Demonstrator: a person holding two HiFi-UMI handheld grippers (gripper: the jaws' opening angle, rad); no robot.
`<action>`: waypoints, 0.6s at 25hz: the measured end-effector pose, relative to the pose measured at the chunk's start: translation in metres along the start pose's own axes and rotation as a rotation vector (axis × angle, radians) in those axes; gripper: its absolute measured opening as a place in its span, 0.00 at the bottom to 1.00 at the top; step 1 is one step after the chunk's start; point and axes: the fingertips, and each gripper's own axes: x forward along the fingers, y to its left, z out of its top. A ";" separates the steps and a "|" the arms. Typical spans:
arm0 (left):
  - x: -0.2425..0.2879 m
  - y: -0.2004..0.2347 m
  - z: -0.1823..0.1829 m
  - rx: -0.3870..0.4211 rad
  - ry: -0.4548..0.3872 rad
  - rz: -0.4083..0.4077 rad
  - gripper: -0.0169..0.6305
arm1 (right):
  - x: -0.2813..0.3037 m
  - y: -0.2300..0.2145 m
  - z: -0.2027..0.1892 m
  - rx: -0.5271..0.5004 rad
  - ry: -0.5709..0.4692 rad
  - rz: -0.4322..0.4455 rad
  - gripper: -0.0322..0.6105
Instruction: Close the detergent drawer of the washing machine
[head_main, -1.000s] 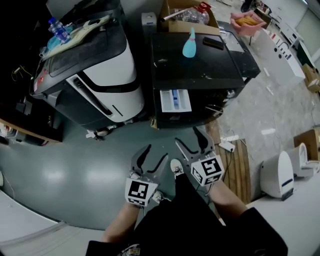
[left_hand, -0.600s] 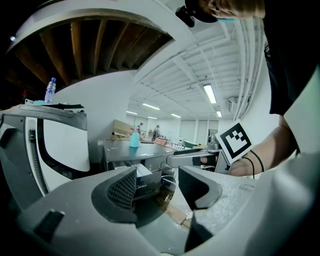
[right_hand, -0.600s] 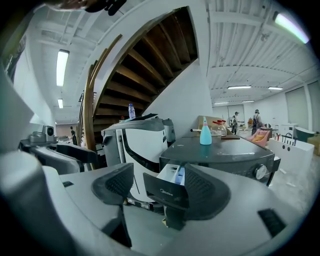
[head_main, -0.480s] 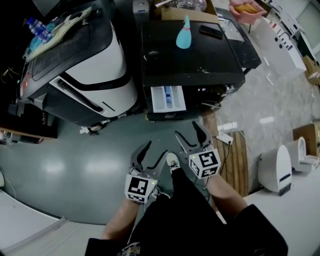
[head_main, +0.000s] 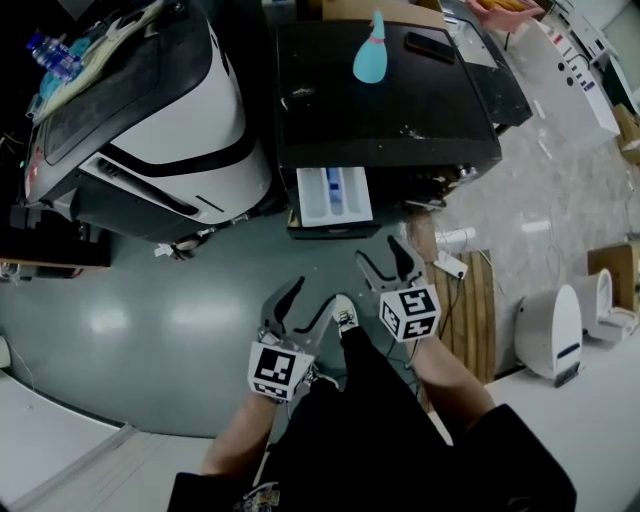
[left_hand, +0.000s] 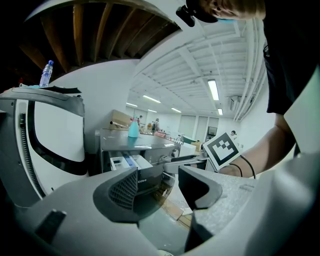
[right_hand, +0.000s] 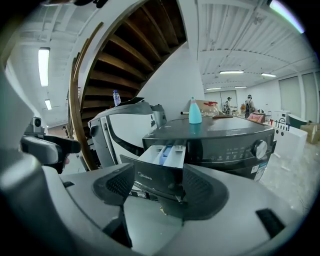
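Observation:
The black washing machine stands ahead with its white detergent drawer pulled out at the front left. In the right gripper view the drawer's dark front panel shows beyond the jaws, apart from them. My right gripper hovers below and right of the drawer, open; its jaws have just been closing a little with nothing between them. My left gripper hangs lower and to the left, open and empty. The left gripper view shows the drawer and the right gripper's marker cube.
A white and black machine stands left of the washer. A teal bottle and a dark phone lie on the washer's top. A wooden pallet and a white appliance are at the right on the floor.
Both grippers have come closer to the washing machine, the right one leading toward the drawer. The drawer stays pulled out.

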 end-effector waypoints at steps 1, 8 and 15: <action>0.003 0.001 -0.001 -0.002 0.006 0.000 0.40 | 0.004 -0.004 -0.003 0.006 0.008 -0.001 0.52; 0.022 0.011 -0.007 -0.018 0.031 0.002 0.40 | 0.029 -0.021 -0.025 0.045 0.070 0.010 0.49; 0.036 0.021 -0.007 -0.037 0.039 0.018 0.40 | 0.044 -0.033 -0.042 0.061 0.115 0.023 0.45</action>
